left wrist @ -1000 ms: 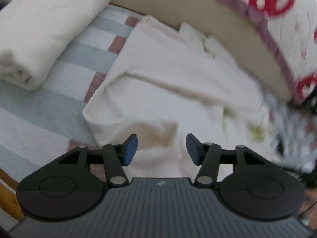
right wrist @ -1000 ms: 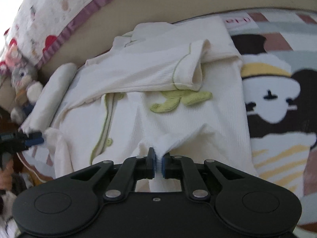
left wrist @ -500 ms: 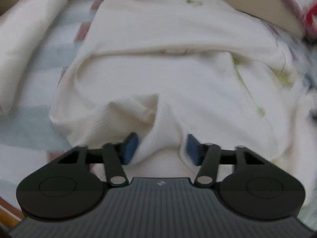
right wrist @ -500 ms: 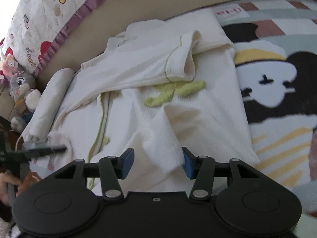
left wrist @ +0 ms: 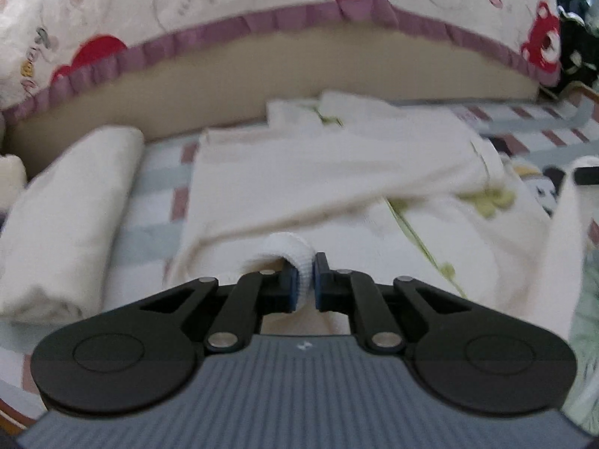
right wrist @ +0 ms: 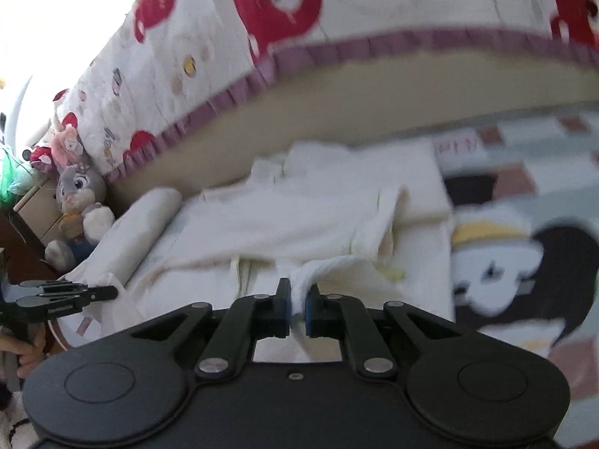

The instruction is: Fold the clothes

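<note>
A cream baby romper (left wrist: 337, 176) with green trim lies spread on a patterned mat, its sleeves folded across the chest. My left gripper (left wrist: 303, 280) is shut on a ribbed white cuff (left wrist: 295, 250) at the near left of the garment. In the right wrist view the same romper (right wrist: 299, 217) shows, and my right gripper (right wrist: 297, 308) is shut on a pinched fold of its near edge. The left gripper (right wrist: 108, 292) appears at the left edge of that view, with cloth at its tip.
A folded cream cloth (left wrist: 71, 220) lies left of the romper. A mattress side with a red-printed, purple-frilled sheet (left wrist: 262, 26) runs along the back. A grey plush rabbit (right wrist: 78, 202) sits at the far left. The cartoon mat (right wrist: 524, 254) extends to the right.
Both grippers stood open over the romper half a second ago; now each has shut on cloth, the left on the cuff, the right on the near edge. Both views have tilted up towards the mattress.
</note>
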Demonstrator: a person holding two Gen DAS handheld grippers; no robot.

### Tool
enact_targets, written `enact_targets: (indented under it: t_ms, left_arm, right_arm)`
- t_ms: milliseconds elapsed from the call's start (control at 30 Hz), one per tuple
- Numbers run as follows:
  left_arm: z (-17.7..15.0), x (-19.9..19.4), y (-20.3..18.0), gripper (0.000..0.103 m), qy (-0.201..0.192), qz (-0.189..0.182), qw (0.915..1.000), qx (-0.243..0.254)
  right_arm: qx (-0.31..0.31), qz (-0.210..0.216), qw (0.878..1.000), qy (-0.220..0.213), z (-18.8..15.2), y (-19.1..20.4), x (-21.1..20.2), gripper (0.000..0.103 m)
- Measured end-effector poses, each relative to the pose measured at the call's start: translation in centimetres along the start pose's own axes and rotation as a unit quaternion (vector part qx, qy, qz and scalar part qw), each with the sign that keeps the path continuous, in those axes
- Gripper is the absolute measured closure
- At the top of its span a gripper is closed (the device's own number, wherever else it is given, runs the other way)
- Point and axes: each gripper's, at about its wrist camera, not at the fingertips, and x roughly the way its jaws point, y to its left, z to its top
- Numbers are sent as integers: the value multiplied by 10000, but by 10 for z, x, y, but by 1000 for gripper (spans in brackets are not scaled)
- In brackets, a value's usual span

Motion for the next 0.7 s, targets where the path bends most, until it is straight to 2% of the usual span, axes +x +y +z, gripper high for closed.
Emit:
enact_targets:
  t_ms: [100, 200, 333, 400, 467, 500, 533, 600, 633, 700]
  left_arm:
    - [23, 2, 11, 95, -209, 115, 9997, -15]
    - [62, 19, 19, 96, -293, 233, 9990, 243]
    - [143, 61, 36, 96, -357, 387, 9972, 529]
    - [178, 93, 50, 92, -325, 518, 9976, 331]
    - [203, 133, 74, 87, -268, 517, 9983, -88]
    - [207, 151, 87, 84, -192, 422, 9982, -381]
    - [205, 161, 97, 78, -172, 383, 9969, -661]
    - [186, 167, 110, 35, -221, 340, 9938, -1034]
    - [169, 165, 114, 31, -261, 273, 9921, -1200]
    - [131, 158, 121, 31, -256, 75, 9877, -1543]
  right_arm:
    - [-217, -68, 9996, -164, 30, 3, -4, 94]
    - [-437, -145, 9984, -323, 61, 5, -7, 94]
    - [-399, -455, 9972, -432, 135, -16, 40, 94]
    - [-331, -613, 9964, -491, 173, -27, 65, 91]
    - [-55, -785, 9961, -408, 207, -43, 99, 81]
    - [158, -972, 9946, -332, 217, -54, 117, 60]
    - [305, -1193, 9919, -308, 221, -63, 131, 52]
    - [534, -1403, 9884, -248, 213, -79, 144, 53]
    - [624, -1449, 9872, -219, 205, -85, 146, 53]
    - [667, -1339, 9886, -170, 176, -93, 140, 53]
